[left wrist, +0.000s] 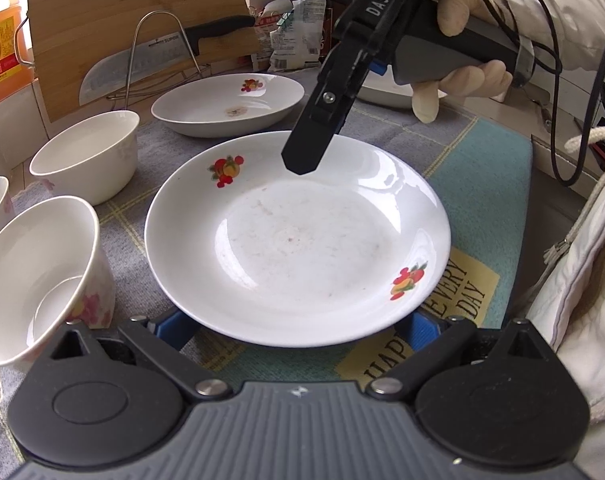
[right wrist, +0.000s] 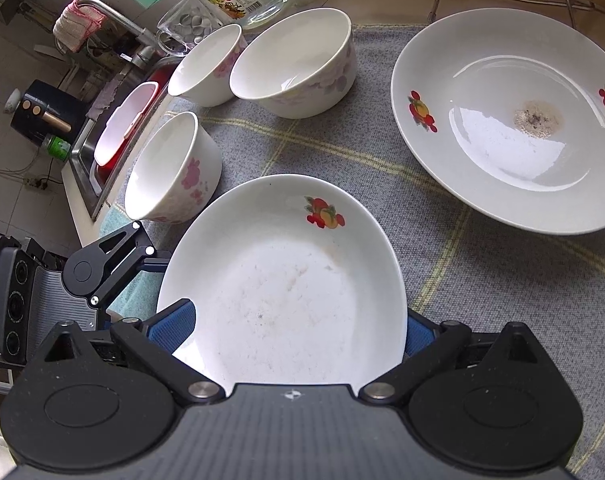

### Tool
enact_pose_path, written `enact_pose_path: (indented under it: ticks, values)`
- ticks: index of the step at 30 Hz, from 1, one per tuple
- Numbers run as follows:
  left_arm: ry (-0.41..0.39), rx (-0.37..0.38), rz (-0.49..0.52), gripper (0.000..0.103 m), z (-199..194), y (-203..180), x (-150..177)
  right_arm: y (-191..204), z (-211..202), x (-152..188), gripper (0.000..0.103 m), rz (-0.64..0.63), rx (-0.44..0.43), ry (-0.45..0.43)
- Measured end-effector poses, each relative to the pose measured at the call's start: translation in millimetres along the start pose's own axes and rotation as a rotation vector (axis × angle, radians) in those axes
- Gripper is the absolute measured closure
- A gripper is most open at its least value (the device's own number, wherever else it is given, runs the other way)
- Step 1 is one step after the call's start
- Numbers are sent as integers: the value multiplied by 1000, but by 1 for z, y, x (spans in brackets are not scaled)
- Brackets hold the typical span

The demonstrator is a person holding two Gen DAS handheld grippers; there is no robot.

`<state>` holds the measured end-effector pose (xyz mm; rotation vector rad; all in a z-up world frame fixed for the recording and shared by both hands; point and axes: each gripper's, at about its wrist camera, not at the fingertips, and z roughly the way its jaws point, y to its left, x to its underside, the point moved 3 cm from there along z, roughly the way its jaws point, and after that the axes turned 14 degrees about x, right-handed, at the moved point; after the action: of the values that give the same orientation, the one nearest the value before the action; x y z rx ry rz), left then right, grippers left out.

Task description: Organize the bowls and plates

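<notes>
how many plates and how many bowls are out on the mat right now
plates: 2, the near plate between the two grippers and the far plate with a brown stain in its middle
bowls: 3, the big bowl, the small bowl behind it and the small bowl with pink flowers
total: 5

I'm working in a home kitchen. A steel sink (right wrist: 87, 148) with a tap (right wrist: 114, 16) sits at ten o'clock in my right view; in the left view a knife (left wrist: 150, 56) and cutting board (left wrist: 134, 12) stand at eleven o'clock, with an oil bottle (left wrist: 0, 48) beside them.
</notes>
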<state>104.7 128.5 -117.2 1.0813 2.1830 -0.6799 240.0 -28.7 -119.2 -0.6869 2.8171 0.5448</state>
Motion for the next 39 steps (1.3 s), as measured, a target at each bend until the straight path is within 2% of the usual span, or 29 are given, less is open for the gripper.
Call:
enact_pose_path:
  ticks: [23,39]
  values:
    - [15,-5,-6,3,2,-3,-7,0,-3,-1,0,-6,18,2]
    - [23,30,60,2,21,-24,-52,-33,-43,20,0,29,39,-54]
